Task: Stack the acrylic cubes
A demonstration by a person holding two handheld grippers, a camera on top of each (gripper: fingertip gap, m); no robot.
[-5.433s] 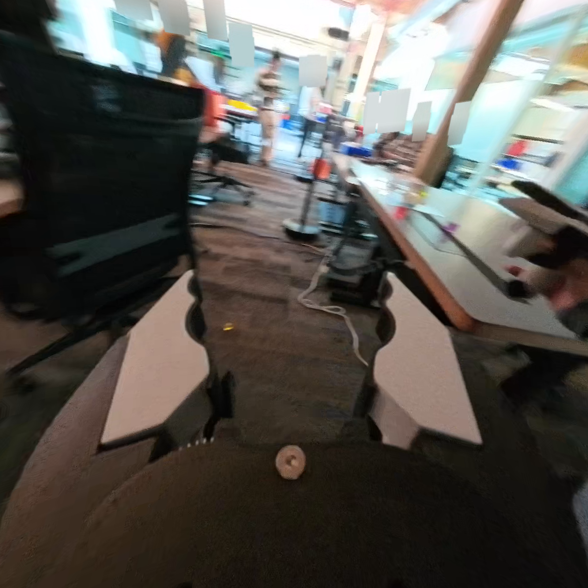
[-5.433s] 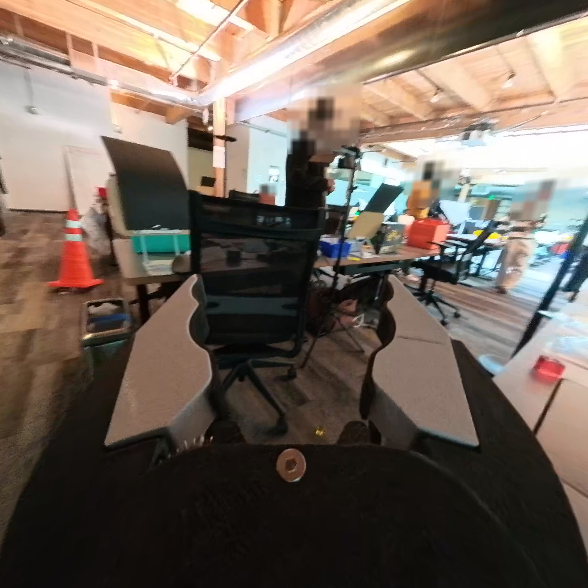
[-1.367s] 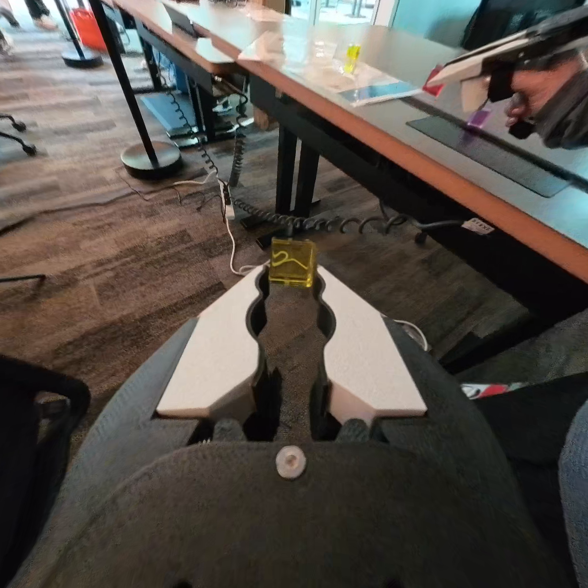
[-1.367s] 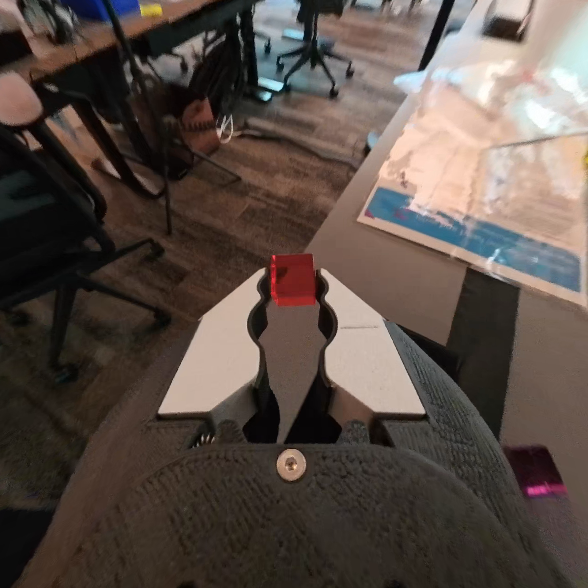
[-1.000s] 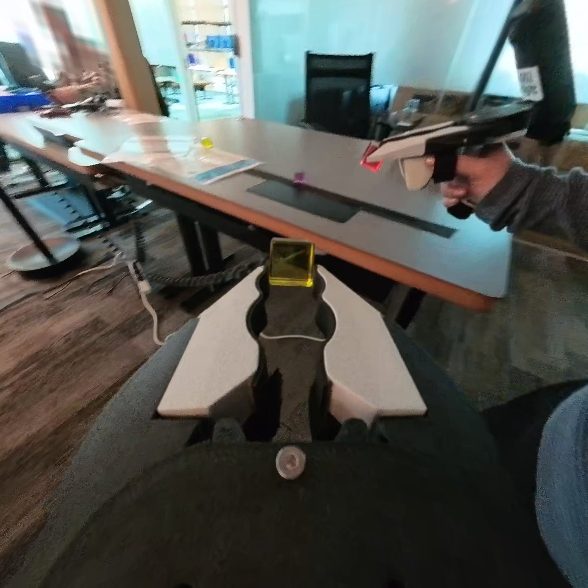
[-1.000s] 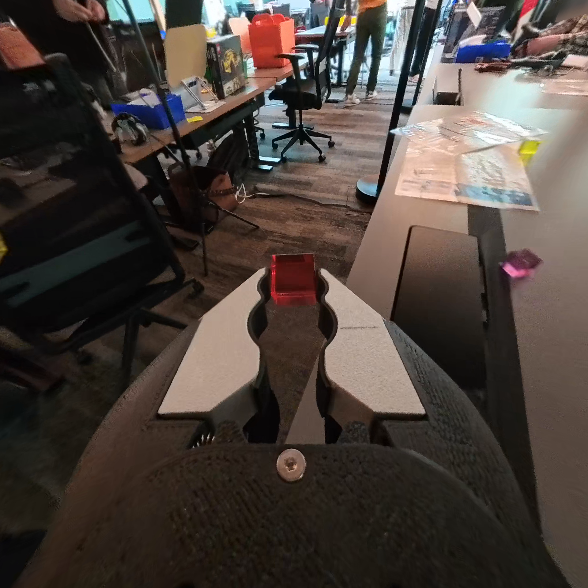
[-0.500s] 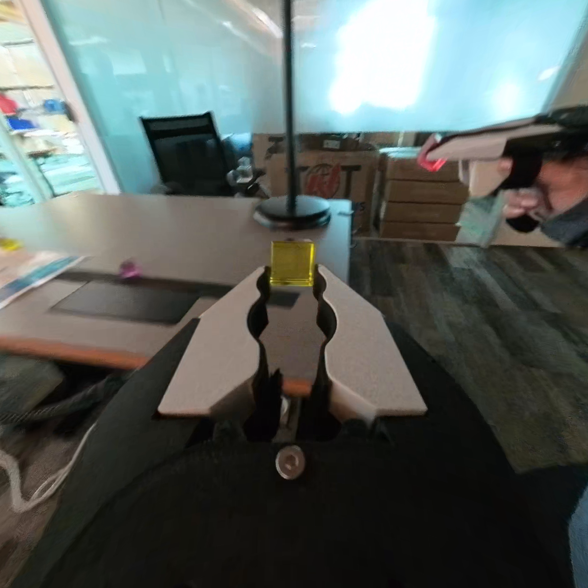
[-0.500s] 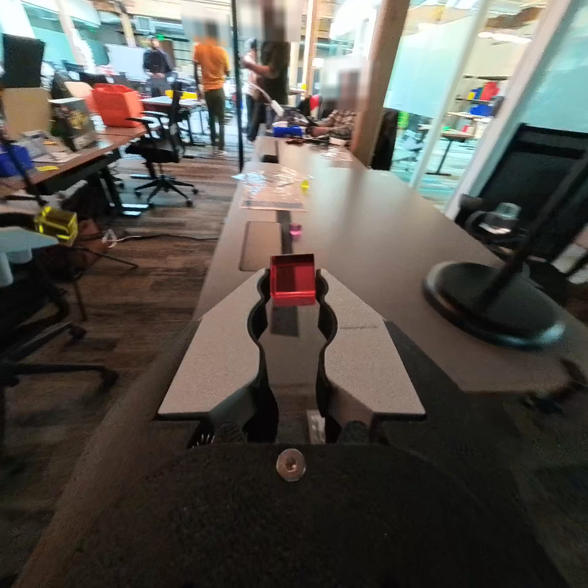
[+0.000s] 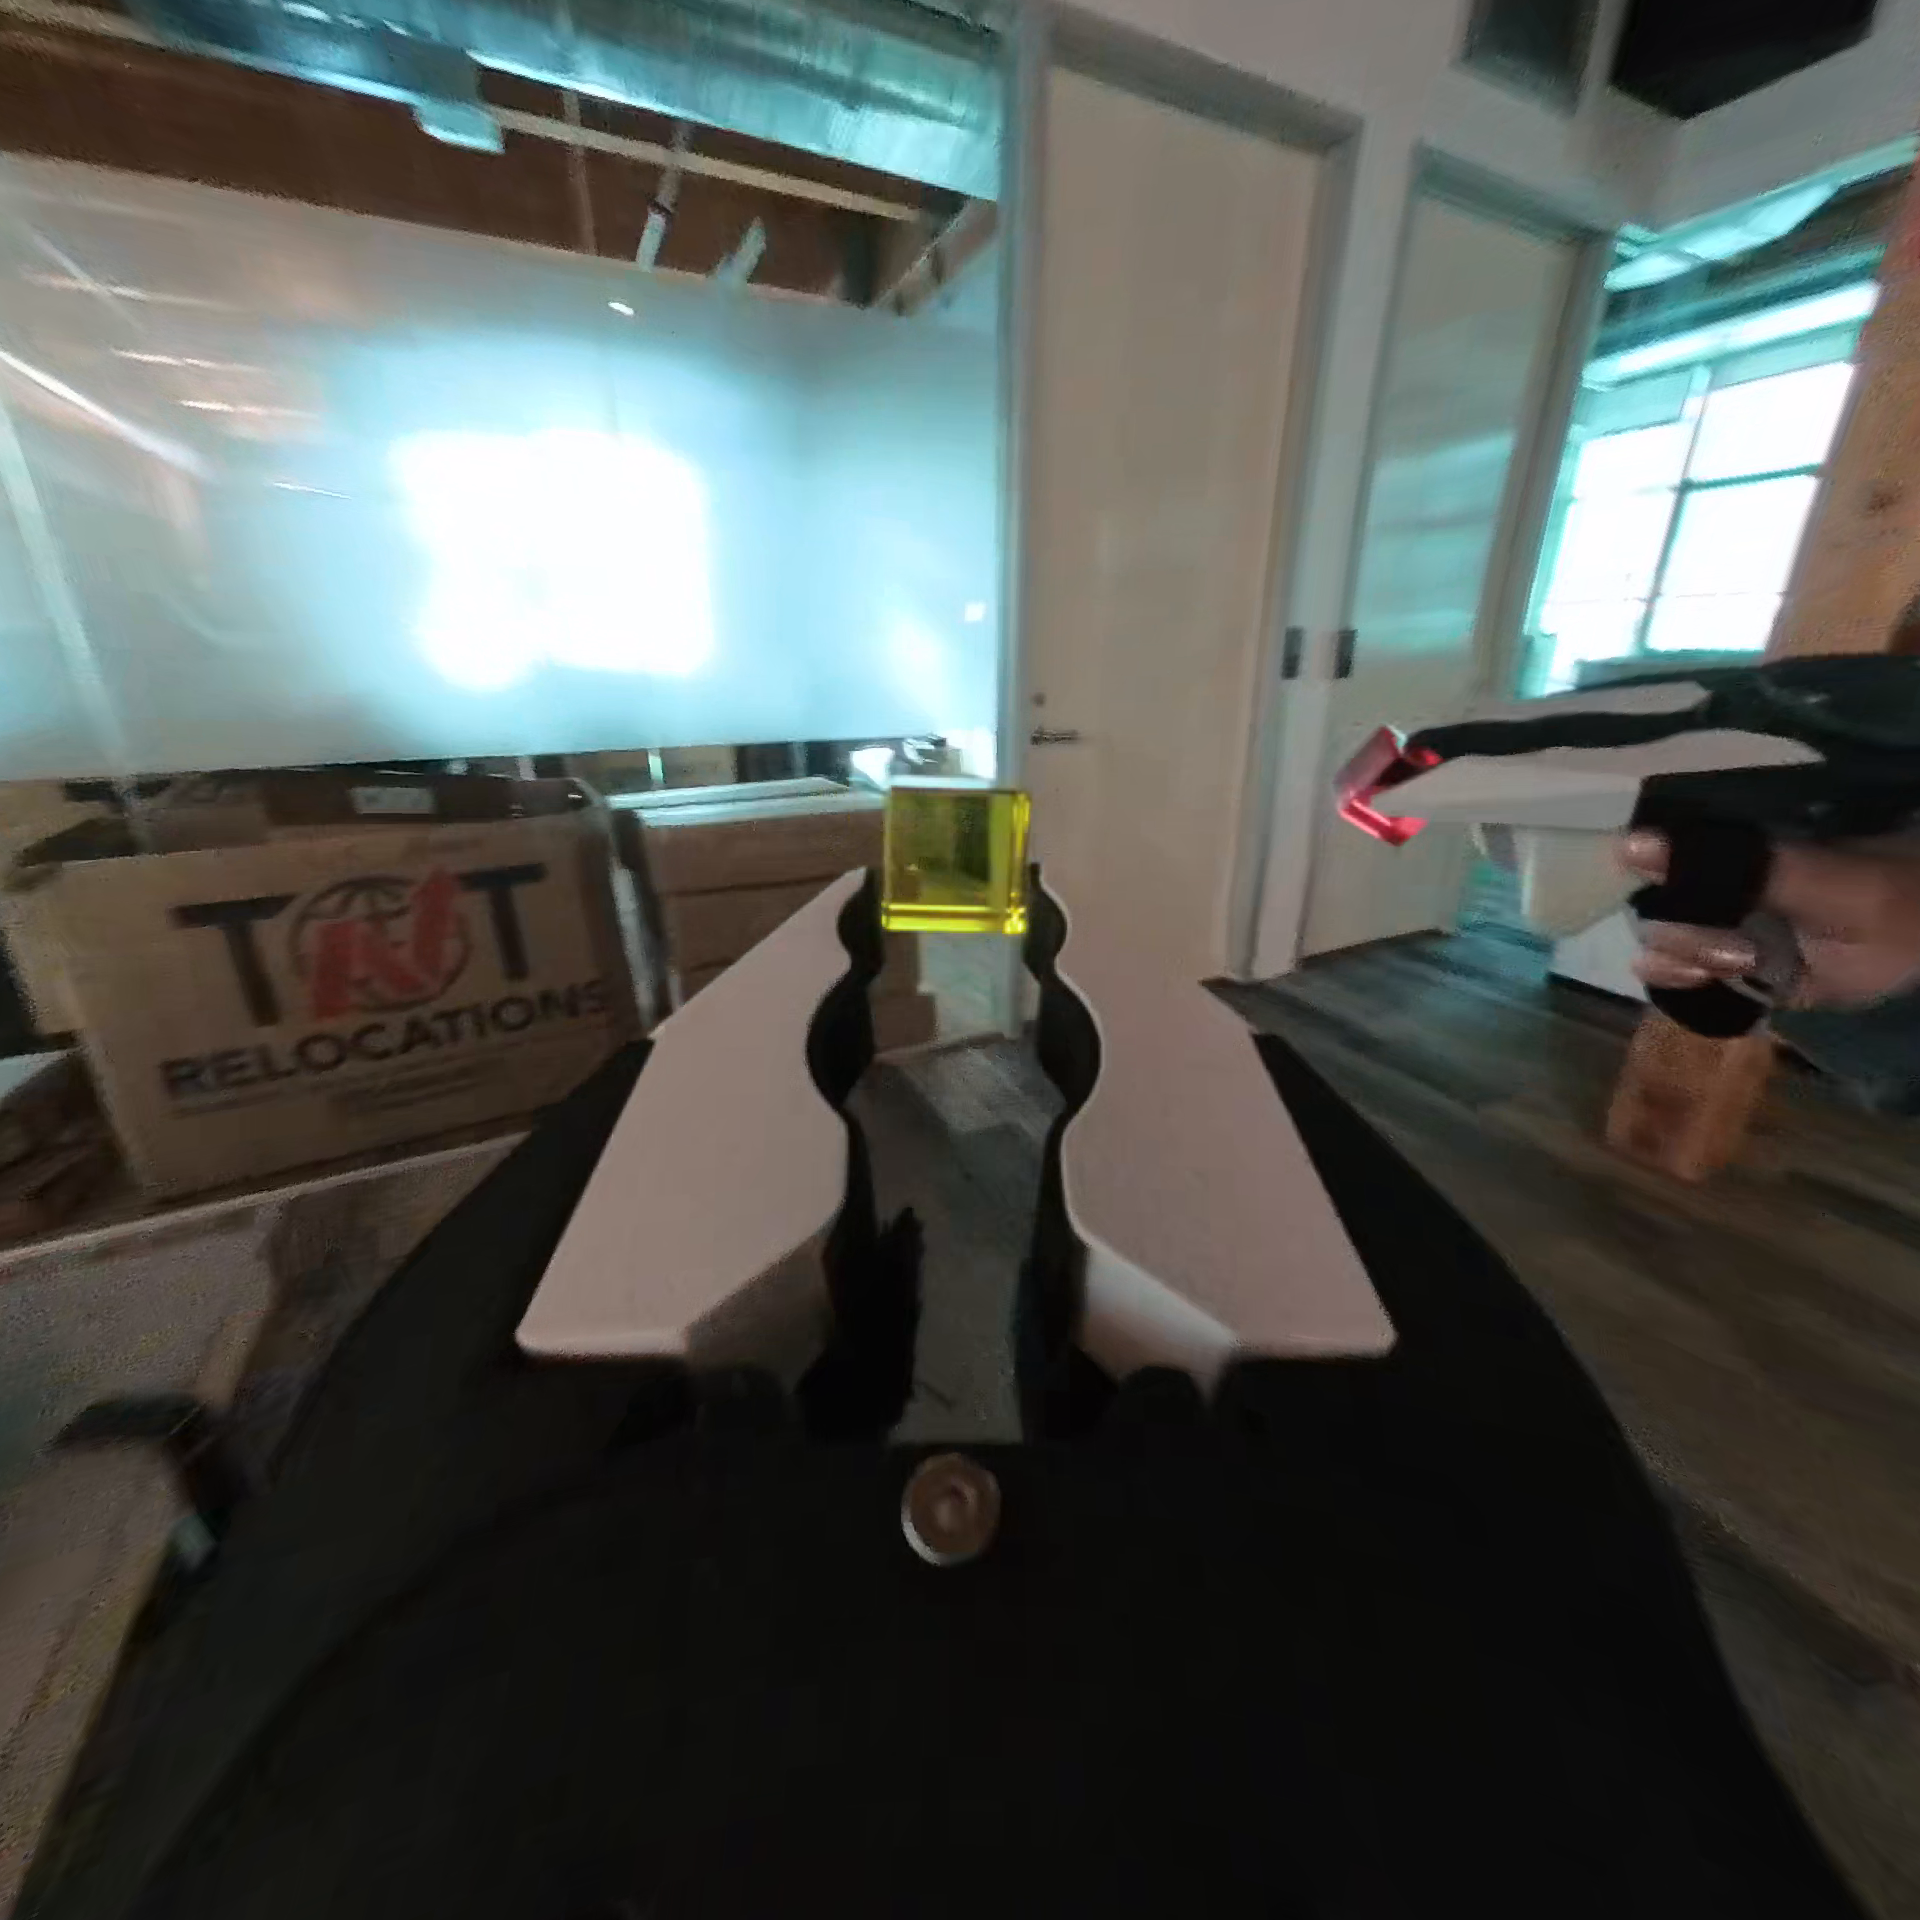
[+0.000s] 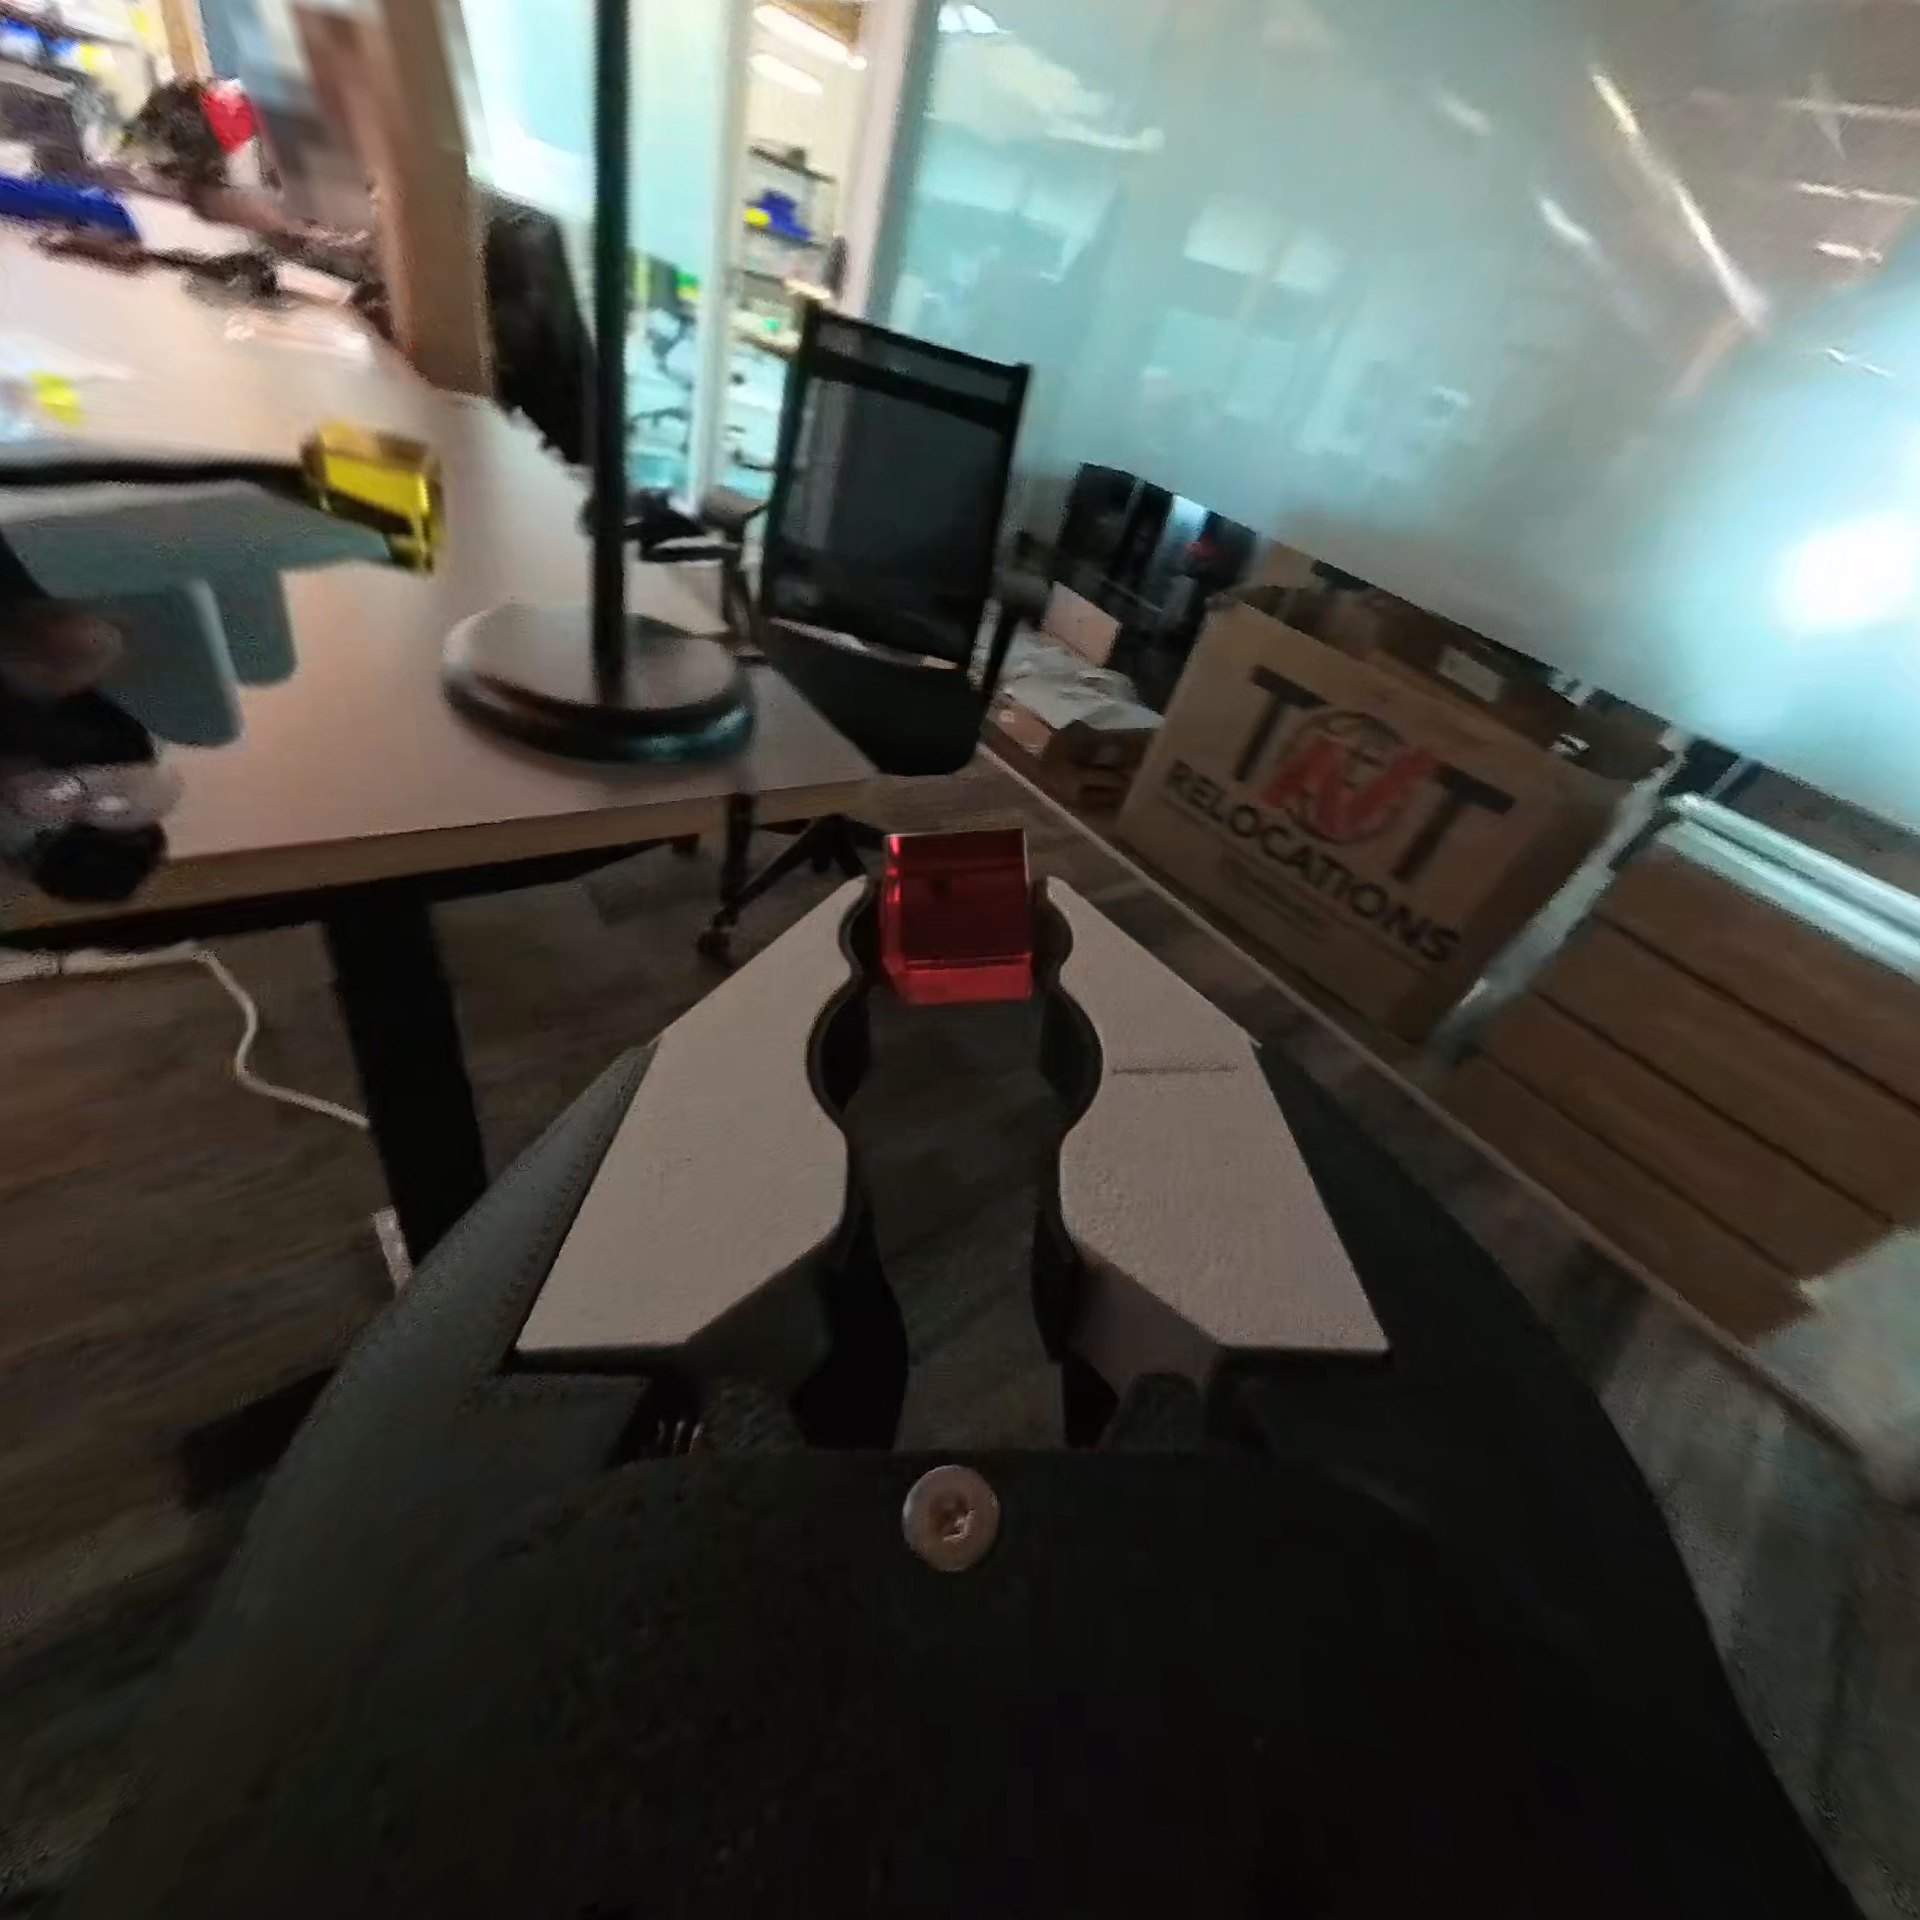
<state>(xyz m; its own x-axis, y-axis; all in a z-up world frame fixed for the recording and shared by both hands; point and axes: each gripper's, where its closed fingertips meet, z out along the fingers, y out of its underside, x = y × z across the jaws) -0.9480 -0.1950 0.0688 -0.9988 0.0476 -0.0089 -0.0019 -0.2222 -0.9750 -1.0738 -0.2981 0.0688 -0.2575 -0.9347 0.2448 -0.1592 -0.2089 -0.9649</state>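
**Two cubes aloft, one in each gripper**

The left gripper pinches a clear yellow cube at its fingertips, pads pressed on both sides. The right gripper pinches a red cube the same way. Landmark: the printed cardboard box. Both cubes hang in the air short of it, the red nearer. The table lies left of the box. Motion blur smears the room, and the hand is cut off at the edge.

The left gripper clamps a clear yellow cube at its fingertips. To its right, the right gripper grips a red cube, cardboard boxes behind.
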